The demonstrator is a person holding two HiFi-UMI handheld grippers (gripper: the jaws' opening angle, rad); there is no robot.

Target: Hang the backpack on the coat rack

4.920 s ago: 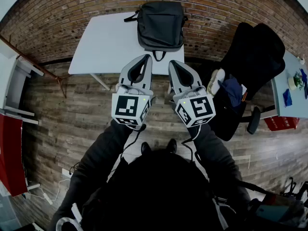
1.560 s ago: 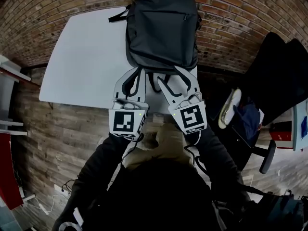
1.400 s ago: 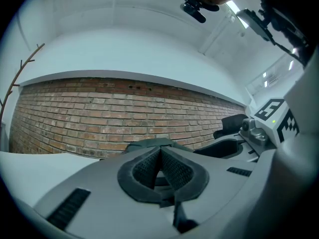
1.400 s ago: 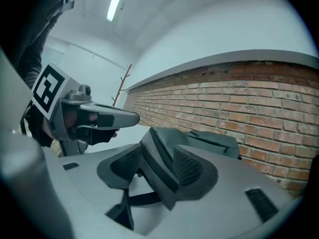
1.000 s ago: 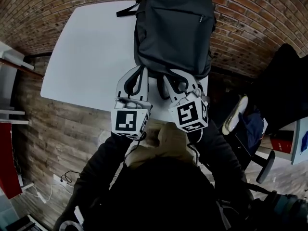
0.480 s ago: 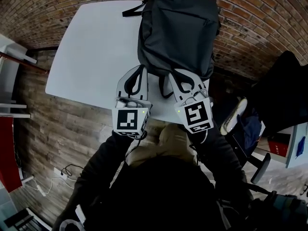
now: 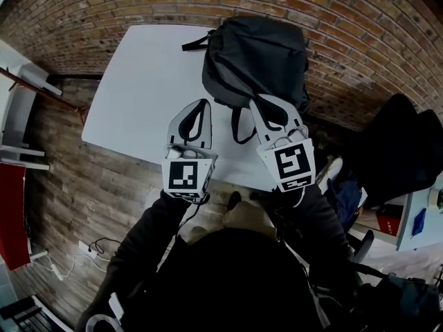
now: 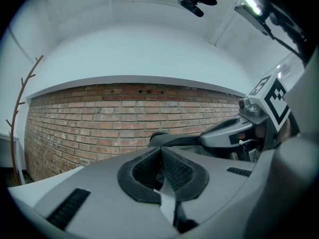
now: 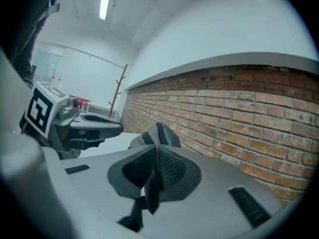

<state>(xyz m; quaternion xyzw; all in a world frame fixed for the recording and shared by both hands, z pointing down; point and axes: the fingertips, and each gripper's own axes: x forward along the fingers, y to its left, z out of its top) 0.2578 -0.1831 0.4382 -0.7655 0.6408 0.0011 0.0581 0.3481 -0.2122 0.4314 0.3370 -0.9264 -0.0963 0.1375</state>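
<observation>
Just 1 backpack (image 7: 256, 54), 2 grippers (image 7: 200, 105) (image 7: 262, 102)

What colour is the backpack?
The backpack is dark grey, nearly black; the head view shows it best.

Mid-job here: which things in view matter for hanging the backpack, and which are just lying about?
In the job:
dark grey fabric backpack
its dark strap, clamped in the right gripper
left gripper, shut
thin brown branch-shaped coat rack

Just lying about:
white rectangular table under the backpack
black office chair
</observation>
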